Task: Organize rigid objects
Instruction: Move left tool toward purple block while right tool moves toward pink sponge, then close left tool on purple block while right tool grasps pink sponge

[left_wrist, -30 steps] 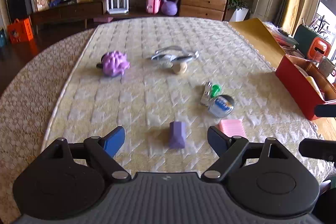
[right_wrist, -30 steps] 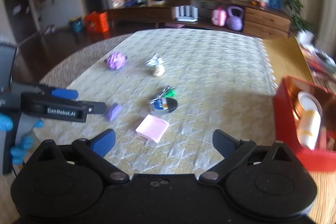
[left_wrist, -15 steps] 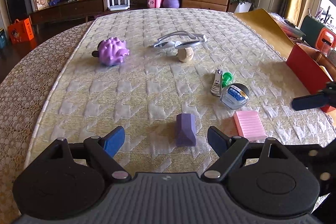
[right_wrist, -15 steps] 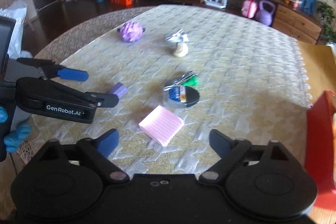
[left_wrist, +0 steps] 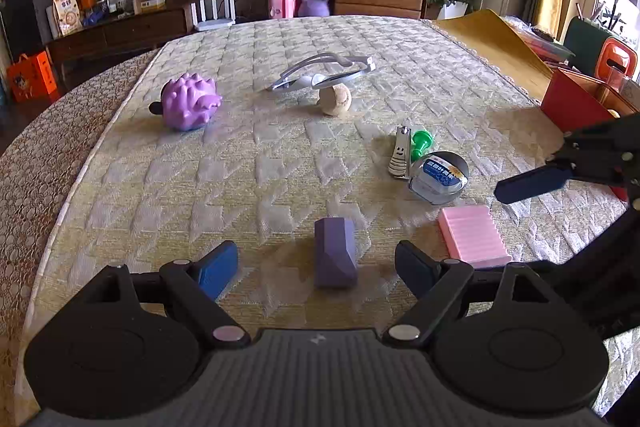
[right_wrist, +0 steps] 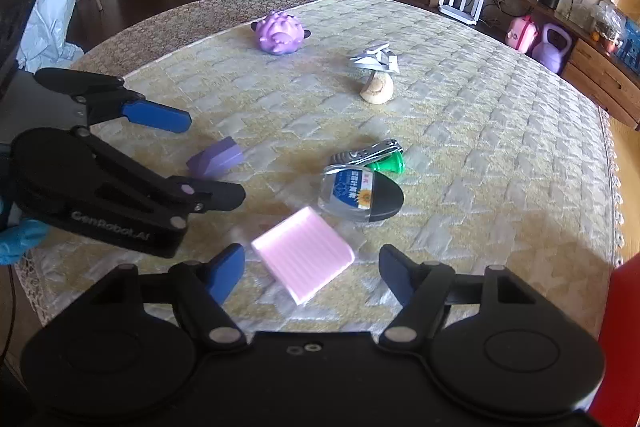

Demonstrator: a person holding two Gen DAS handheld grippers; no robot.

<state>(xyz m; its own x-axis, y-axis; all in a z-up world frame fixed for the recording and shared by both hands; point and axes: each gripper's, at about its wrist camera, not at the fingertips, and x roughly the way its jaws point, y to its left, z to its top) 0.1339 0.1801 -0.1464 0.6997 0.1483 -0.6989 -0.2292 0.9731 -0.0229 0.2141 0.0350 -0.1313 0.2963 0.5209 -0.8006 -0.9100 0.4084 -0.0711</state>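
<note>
Showing gloved hand (right_wrist: 16, 241), right view only

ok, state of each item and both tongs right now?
left tongs: open, straddling the purple block, not touching
right tongs: open, straddling the pink ribbed block
purple block: lying on the quilted cloth
pink ribbed block: lying flat, free
tape measure: on its side
nail clipper: closed, beside the green pushpin
purple spiky toy: upright, apart from the rest
red box: open top
</note>
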